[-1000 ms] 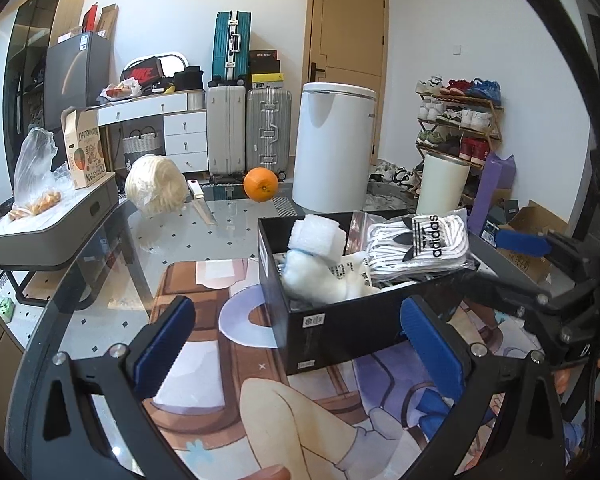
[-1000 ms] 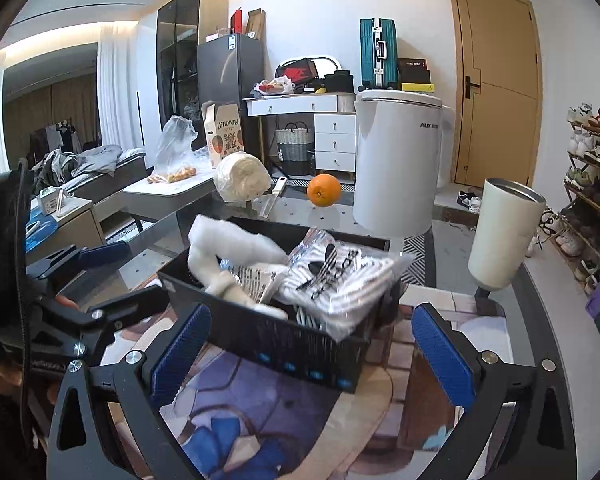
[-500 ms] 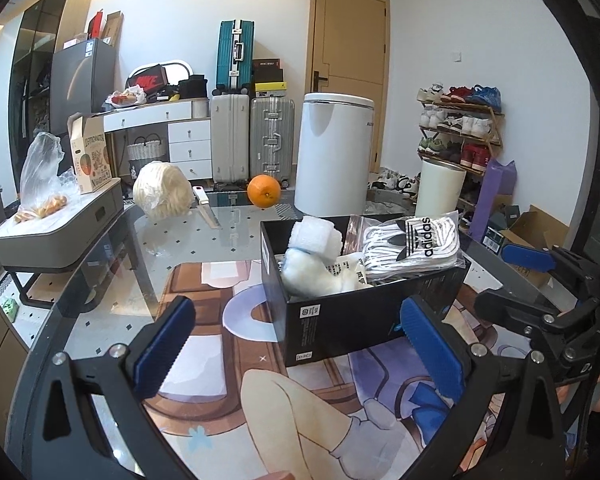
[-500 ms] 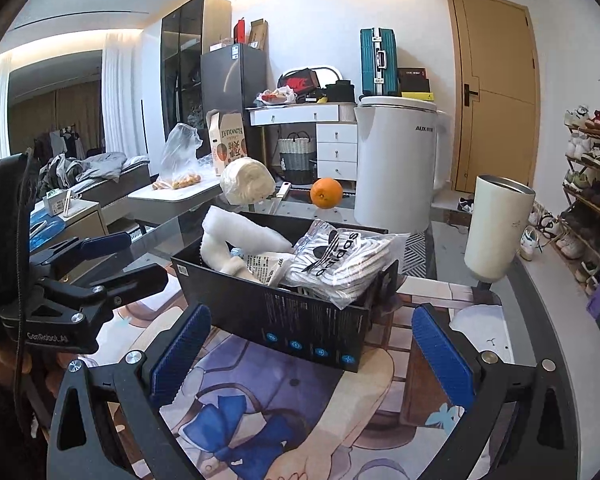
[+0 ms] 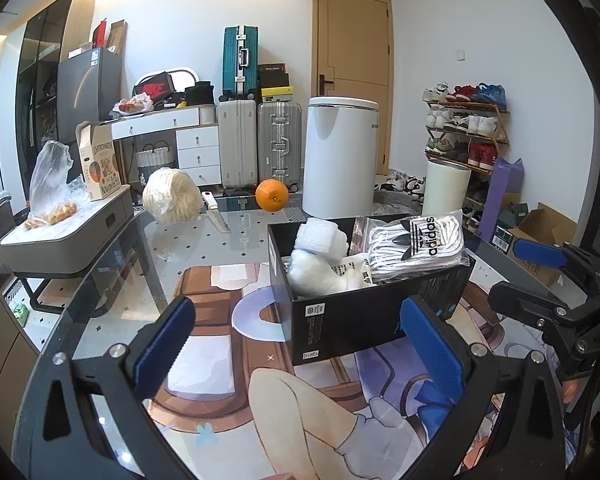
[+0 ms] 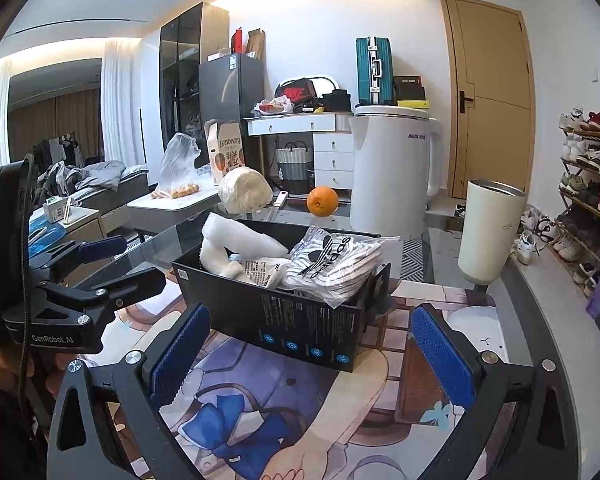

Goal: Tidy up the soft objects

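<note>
A black box (image 5: 364,316) stands on the printed mat on the glass table. It also shows in the right wrist view (image 6: 300,332). Inside lie a white foam roll (image 5: 320,240), white socks (image 5: 320,276) and a bagged pack of striped adidas socks (image 5: 416,248), which also shows in the right wrist view (image 6: 332,264). My left gripper (image 5: 296,344) is open and empty in front of the box. My right gripper (image 6: 308,344) is open and empty, facing the box from the other side.
An orange (image 5: 272,196), a wrapped cabbage (image 5: 172,196) and a knife (image 5: 216,216) lie at the table's far side. A white kettle (image 6: 392,176) and a cream tumbler (image 6: 488,232) stand behind and right of the box. A grey case (image 5: 68,240) sits left of the table.
Both grippers have drawn back and risen a little from the box, which now looks smaller and farther. Both stay open and empty. The box contents have not moved.
</note>
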